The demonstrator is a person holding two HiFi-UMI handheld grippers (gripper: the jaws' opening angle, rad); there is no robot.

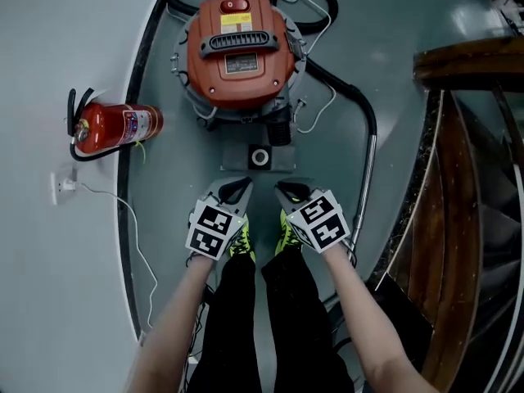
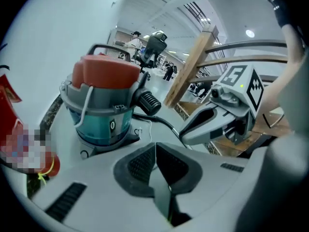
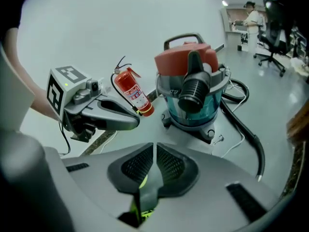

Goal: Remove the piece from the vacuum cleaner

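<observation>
orange-red on top and teal through the drum, the round canister vacuum cleaner (image 1: 237, 51) stands upright on the grey floor (image 1: 385, 39), at the far side of the head view, straight ahead of the person. its black ribbed hose connector (image 1: 281, 125) sits plugged into the front of the body, and the black hose (image 1: 360, 105) curves off to the right into a slim metal wand (image 1: 366, 187) lying on the floor. which piece is meant to come off, i can't say from here.

the left gripper (image 1: 244, 185) and the right gripper (image 1: 282, 188) hang side by side just short of the vacuum's grey base foot (image 1: 260, 157), both pointing down and forward, tips near each other but apart, touching nothing. each gripper's own view shows its dark pads pressed together with nothing between them, so both are closed and empty.

off to the left, well clear of the vacuum, a red fire extinguisher (image 1: 115, 127) lies on its side near a white wall socket (image 1: 64, 185). a brown wooden stair rail (image 1: 471, 60) runs along the right edge. neon yellow-green shoes (image 1: 239, 240) peek out under the grippers.
</observation>
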